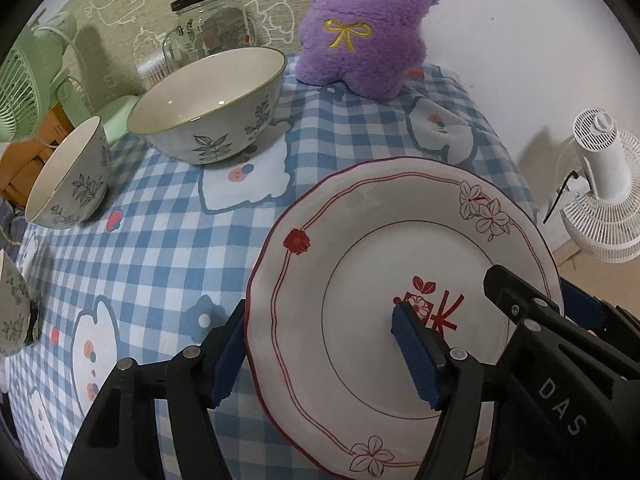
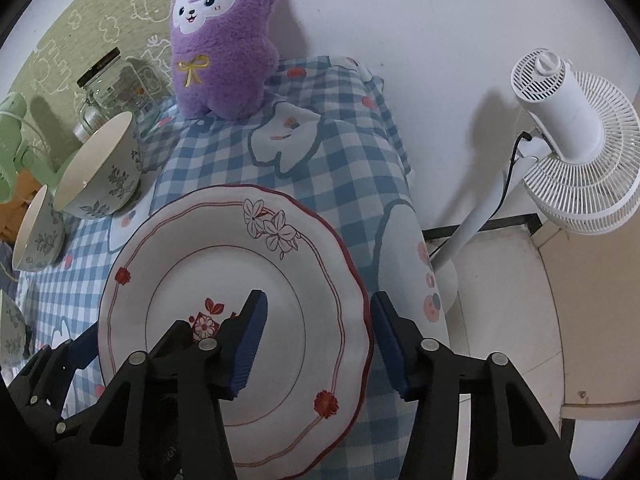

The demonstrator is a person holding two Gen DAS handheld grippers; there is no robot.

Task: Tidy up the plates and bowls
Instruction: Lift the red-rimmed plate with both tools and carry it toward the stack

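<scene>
Plate (image 1: 400, 280) on table (image 1: 160, 248): rigid, glazed-slick, likely breakable; left gripper (image 1: 324, 352) and right gripper (image 2: 316, 344) straddle opposite rims, fingers apart, unclamped; grip rims.

Both wrist cameras are looking steeply down, close over the plate (image 1: 400, 280): the left one is sitting over its left rim, the right one over its right rim. Both are sharing the plate, far purple plush (image 2: 224, 40) and checked tablecloth (image 1: 160, 240).

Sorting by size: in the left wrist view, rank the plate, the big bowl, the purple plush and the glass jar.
1. plate, nearest the camera
2. big bowl and purple plush, too alike to rank
3. glass jar, farthest back
</scene>
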